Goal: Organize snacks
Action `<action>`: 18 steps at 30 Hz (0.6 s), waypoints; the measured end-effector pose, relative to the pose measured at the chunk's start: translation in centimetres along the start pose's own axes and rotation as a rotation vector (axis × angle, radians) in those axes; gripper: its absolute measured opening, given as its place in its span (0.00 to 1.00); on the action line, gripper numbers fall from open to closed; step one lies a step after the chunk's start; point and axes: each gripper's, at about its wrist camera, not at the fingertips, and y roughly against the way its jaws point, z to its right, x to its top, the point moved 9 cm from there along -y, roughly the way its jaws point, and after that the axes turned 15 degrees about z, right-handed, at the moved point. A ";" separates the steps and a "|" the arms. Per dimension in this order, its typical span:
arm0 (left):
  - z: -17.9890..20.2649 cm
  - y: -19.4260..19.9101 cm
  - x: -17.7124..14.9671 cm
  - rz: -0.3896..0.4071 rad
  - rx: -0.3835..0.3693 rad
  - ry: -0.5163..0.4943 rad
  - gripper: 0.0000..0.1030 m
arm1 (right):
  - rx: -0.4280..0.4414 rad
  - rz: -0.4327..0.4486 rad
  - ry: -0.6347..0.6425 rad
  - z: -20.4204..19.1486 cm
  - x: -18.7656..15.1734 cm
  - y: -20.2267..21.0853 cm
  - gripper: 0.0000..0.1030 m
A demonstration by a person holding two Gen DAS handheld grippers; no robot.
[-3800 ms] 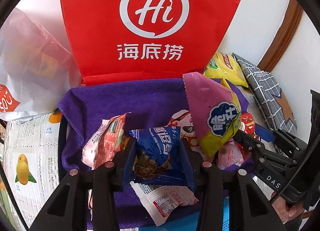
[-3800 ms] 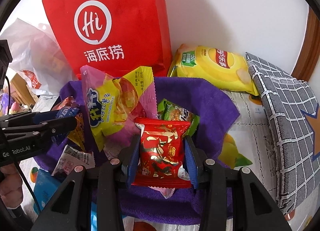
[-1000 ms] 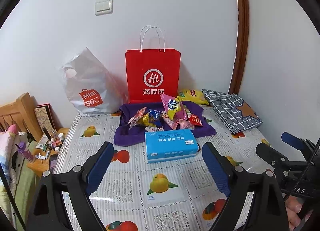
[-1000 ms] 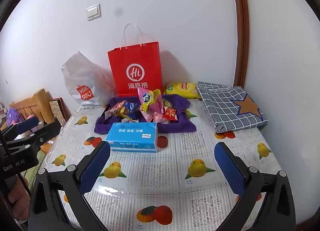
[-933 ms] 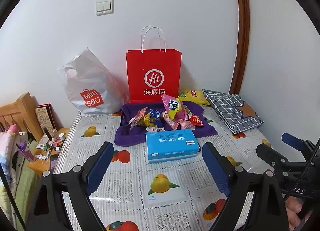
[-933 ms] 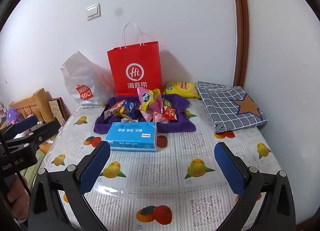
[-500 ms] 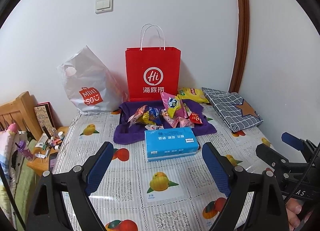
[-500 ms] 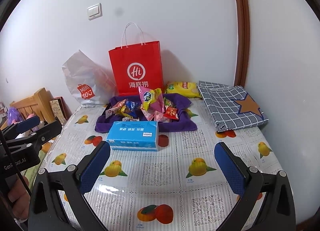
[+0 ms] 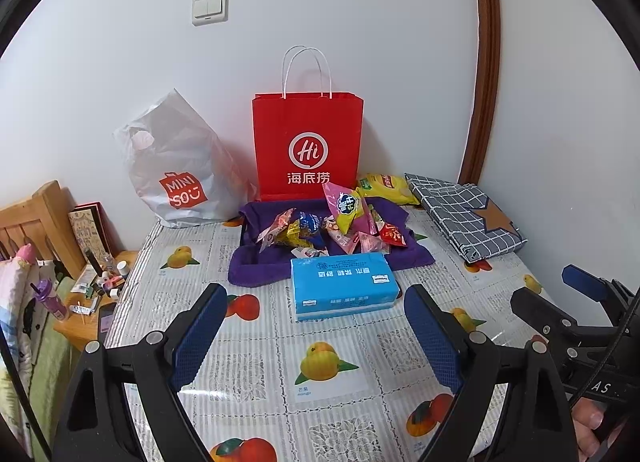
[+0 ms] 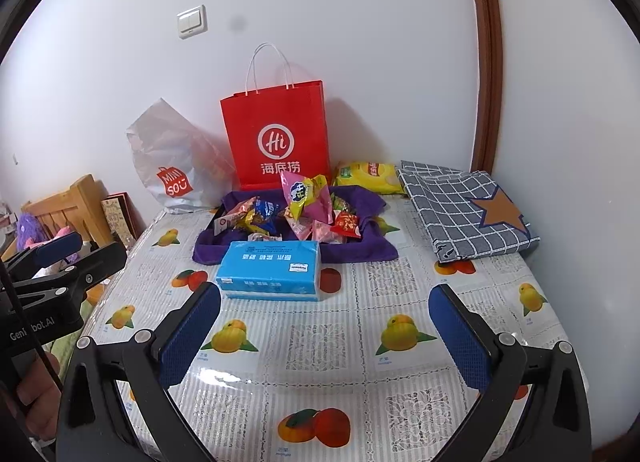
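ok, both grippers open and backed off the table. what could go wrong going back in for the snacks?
1. The blue tissue box sits directly in front of the purple cloth; a low approach could shove it into the snack pile.
2. The packets overlap loosely, so the right gripper or left gripper may pinch two at once.
3. The pink-and-yellow chip bag stands propped up and could topple if its neighbours get pulled.

White wall [image 9: 360, 1] (wooden headboard [image 9: 36, 221])
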 end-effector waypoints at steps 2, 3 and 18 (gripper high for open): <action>0.0 0.0 0.0 0.001 0.000 0.000 0.87 | -0.001 0.000 0.001 0.0 0.0 0.0 1.00; 0.0 0.0 0.0 0.001 0.002 0.000 0.87 | -0.001 0.000 0.000 0.0 0.0 0.0 0.99; -0.4 0.1 0.0 0.004 0.015 0.001 0.87 | 0.003 0.002 -0.001 -0.2 0.0 0.0 1.00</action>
